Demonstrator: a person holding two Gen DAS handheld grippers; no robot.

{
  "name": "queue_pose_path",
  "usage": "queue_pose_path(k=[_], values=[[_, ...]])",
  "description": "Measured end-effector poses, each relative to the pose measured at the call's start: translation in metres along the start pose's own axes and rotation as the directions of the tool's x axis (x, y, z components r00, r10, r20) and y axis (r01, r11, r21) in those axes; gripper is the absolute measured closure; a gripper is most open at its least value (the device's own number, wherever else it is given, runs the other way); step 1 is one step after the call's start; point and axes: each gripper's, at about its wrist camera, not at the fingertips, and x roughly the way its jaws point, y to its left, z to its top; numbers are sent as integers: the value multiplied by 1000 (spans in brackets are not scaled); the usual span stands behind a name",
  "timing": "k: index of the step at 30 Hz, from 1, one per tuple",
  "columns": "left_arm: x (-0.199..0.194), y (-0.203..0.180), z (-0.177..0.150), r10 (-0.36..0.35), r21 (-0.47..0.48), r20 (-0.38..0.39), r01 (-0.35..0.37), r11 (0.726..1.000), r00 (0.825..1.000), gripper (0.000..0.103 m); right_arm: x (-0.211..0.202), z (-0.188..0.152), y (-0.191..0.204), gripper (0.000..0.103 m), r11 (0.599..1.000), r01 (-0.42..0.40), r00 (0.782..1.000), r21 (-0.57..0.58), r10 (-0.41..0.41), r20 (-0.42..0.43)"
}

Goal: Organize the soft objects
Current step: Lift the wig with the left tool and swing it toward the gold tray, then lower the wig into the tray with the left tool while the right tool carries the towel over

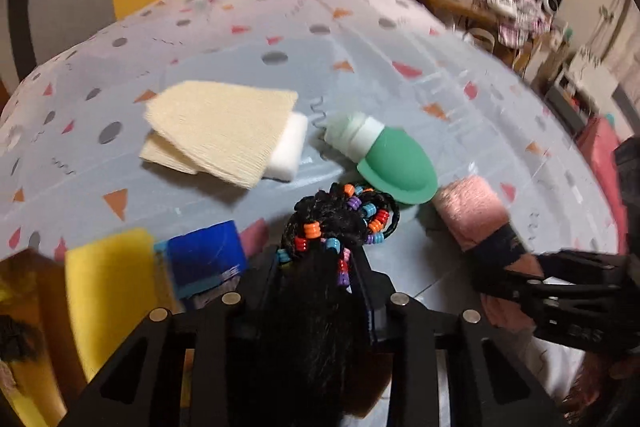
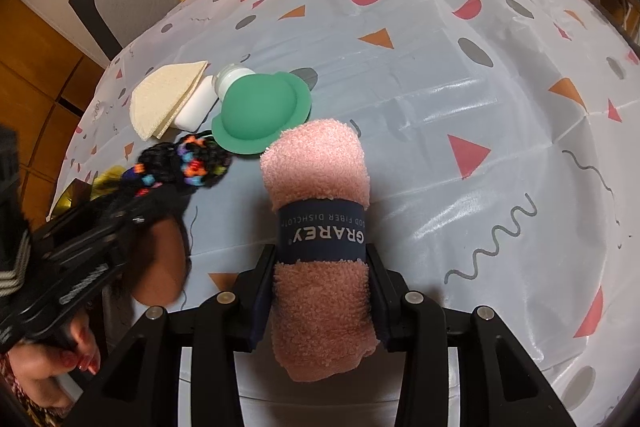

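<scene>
My left gripper (image 1: 320, 267) is shut on a black braided hairpiece with coloured beads (image 1: 340, 219), held low over the table; it also shows in the right wrist view (image 2: 188, 163). My right gripper (image 2: 322, 263) is shut on a rolled pink dishcloth with a dark paper band (image 2: 320, 187), seen from the left wrist view (image 1: 472, 211) to the right of the hairpiece. A green silicone bottle with a white cap (image 1: 384, 159) (image 2: 260, 111) lies just beyond both. Folded beige cloths (image 1: 220, 131) (image 2: 164, 95) rest on a white sponge (image 1: 286, 147) (image 2: 196, 107).
The table wears a pale plastic cover with coloured shapes (image 2: 460, 67). A yellow sponge (image 1: 108, 283) and a blue packet (image 1: 204, 259) sit at the near left. Room clutter and curtains lie beyond the table's far right edge (image 1: 520, 3).
</scene>
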Motion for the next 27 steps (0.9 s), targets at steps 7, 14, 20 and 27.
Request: queue_pose_path(k=[7,14,20,27], values=[[-40,12,-17,-55,-89,86,63,994,995,70,1,-1,4,63,1000,15,1000,-19,-14,5],[-96,32,-51,-81,-139,175,106,985,981,70,2,-2,8,63,999,35,999,-42,-34,11],[-142,81,-88,-39,-255,232,99,962,972,70,3,-2,9,63,998,40,999,-46,-40,17],[-176,146,-124,84,-375,252,17,927,964,70,4,-6,16,63,993,78,997,-94,-75,33]])
